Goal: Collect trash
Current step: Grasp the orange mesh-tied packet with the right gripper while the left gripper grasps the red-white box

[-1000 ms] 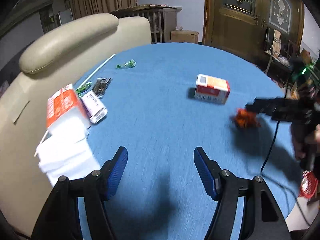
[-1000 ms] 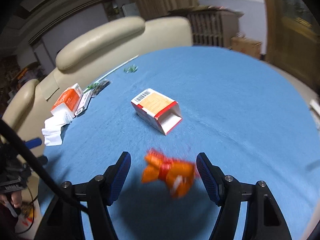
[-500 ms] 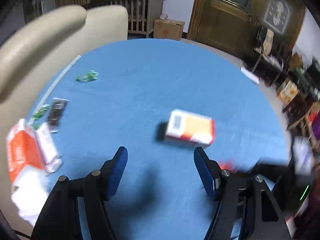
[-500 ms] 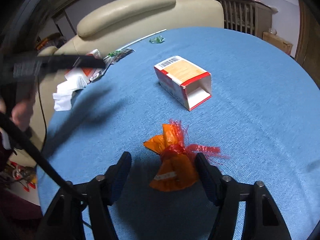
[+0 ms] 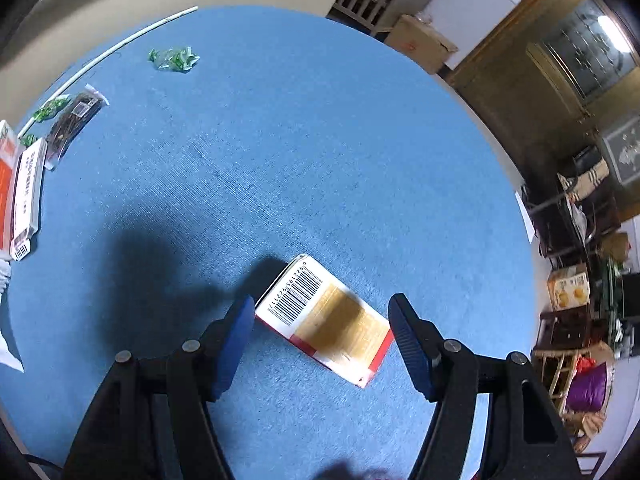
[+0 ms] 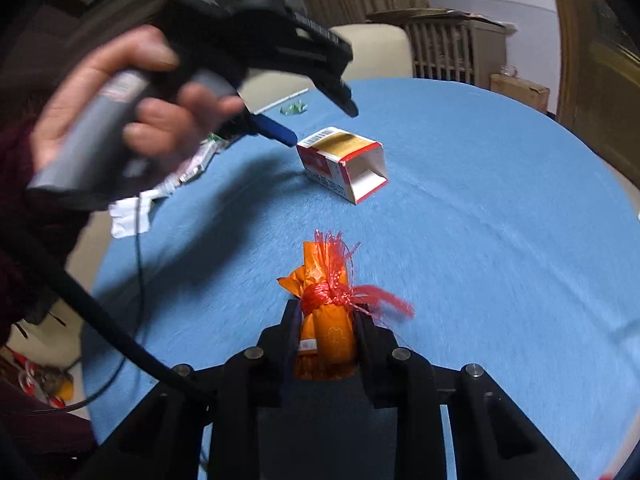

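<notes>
Now, at the left, my left gripper [image 5: 321, 320] hangs released over the blue bench [image 5: 280, 140], its fingers [image 5: 236, 332] straddling the red-and-white carton [image 5: 326, 322] without touching. At the right, my right gripper [image 6: 326, 322] has just closed, grasping the orange pouch [image 6: 326, 312], near of the carton.

orange packet [image 6: 330, 332]: base hidden between claw pads | orange pack [image 5: 5, 184]: cut by left edge

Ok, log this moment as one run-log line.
right gripper: just closed, shut on orange pouch | left gripper: open, straddling open carton, not gripping | table: wrappers left
</notes>
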Available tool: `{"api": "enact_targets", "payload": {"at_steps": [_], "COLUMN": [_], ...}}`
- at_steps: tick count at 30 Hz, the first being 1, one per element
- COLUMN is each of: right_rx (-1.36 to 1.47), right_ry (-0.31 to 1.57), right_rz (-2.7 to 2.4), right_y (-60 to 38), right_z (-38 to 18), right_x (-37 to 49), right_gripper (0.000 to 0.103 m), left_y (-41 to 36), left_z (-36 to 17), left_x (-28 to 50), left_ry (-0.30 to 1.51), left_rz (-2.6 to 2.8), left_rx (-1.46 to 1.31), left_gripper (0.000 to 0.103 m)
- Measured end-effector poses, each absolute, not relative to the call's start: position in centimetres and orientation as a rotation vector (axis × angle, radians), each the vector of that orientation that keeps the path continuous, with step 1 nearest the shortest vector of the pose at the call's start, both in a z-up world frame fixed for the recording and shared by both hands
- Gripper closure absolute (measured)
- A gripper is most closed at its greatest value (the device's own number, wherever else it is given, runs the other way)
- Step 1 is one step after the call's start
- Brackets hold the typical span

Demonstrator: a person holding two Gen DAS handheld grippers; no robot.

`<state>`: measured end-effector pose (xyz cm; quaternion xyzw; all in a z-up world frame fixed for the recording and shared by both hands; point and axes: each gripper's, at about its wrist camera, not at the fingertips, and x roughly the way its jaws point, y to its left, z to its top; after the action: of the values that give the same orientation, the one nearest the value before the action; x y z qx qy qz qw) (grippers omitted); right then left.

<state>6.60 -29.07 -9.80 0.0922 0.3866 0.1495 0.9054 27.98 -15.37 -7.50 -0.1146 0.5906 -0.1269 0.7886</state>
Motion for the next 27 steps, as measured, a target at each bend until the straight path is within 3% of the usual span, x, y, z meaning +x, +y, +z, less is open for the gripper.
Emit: {"api": "enact_targets", "payload": {"at_steps": [6, 13, 21, 27], "right_rx": [0.296, 0.400, 0.446, 0.446], "right_ry": [0.770, 0.767, 0.767, 0.752], "right_rz": [0.298, 0.279, 0.262, 0.259], "right_y": [-29.8, -30.4, -30.6, -30.2], "right_z": [-10.1, -10.9, -10.9, -10.0], "right_x": [3.0, 1.1, -0.5, -1.3], "right_gripper": [0.075, 0.075, 0.075, 0.075], "left_y": [-16.1, -19.9, -20.3, -17.7], "left_z": [-7.8, -8.0, -8.3, -10.2], "left_x": [27.9, 27.3, 26.9, 26.6], "left_ry": [1.271, 1.247, 1.231, 1.374], "left_rz": [-0.213, -0.159, -0.161, -0.255], "left_rx": [-0.269, -0.079, 0.067, 0.101], "left_gripper": [0.027, 0.019, 0.019, 0.025]}}
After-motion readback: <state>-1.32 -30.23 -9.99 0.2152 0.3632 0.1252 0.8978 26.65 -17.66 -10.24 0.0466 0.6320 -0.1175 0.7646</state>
